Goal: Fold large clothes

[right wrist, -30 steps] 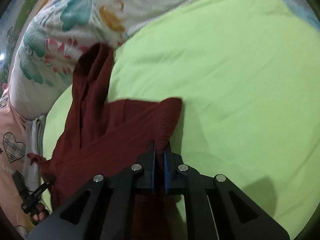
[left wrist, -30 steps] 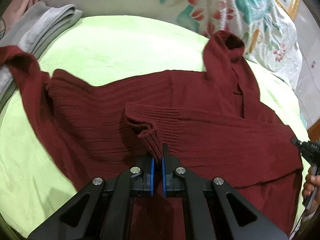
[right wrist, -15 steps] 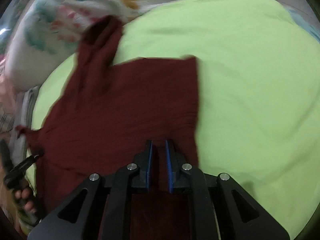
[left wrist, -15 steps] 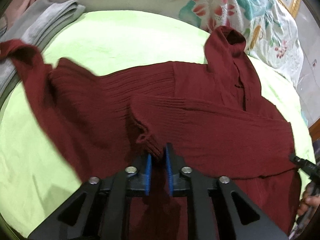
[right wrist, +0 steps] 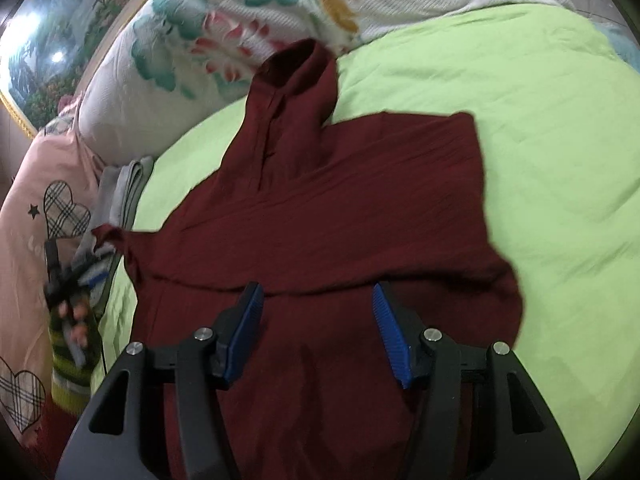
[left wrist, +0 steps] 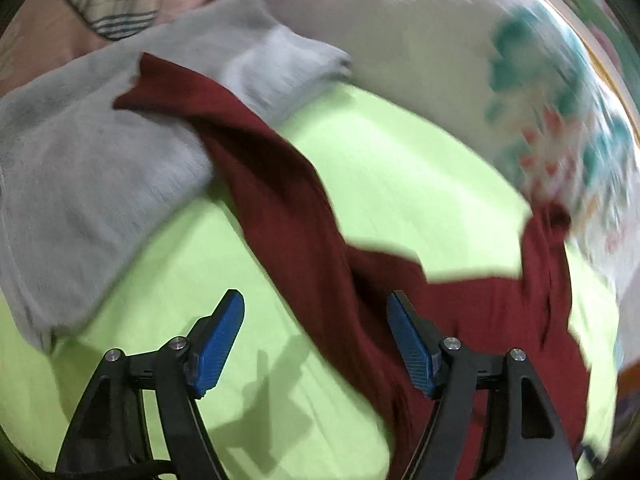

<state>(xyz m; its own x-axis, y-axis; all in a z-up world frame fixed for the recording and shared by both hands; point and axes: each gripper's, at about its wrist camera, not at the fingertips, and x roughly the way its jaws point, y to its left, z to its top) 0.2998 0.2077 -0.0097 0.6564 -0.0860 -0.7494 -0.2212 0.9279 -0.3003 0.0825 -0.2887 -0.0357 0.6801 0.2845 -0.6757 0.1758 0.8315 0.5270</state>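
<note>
**Both grippers let go of the sweater after the first sleeve fold**

Half a second ago each gripper had its blue pads almost together over the dark red knit. Now both have just been opening. The left gripper (left wrist: 314,338) stands with its jaws wide apart and nothing is clamped between them; the right gripper (right wrist: 318,332) also has its jaws apart, not quite as wide, and no cloth is pinched between the pads. The left wrist view has also swung away: before it looked across the body of the sweater, now it looks toward the unfolded sleeve (left wrist: 256,168), and the picture is blurred.

This probably means that one fold is finished: the sleeve on the right side lies across the chest, as the right wrist view shows, and the cloth was released to rest there. The next step is likely the other sleeve.

The maroon sweater (right wrist: 344,216) lies flat on the green bed sheet (right wrist: 552,128), with its collar (right wrist: 296,68) up against the floral pillow (right wrist: 224,32). It is directly below and ahead of the right gripper. For the left gripper, the long sleeve runs from between the jaws up and to the left, and its cuff rests on a folded grey garment (left wrist: 80,168) at the edge of the sheet. That cuff is well apart from the left gripper's pads.
</note>
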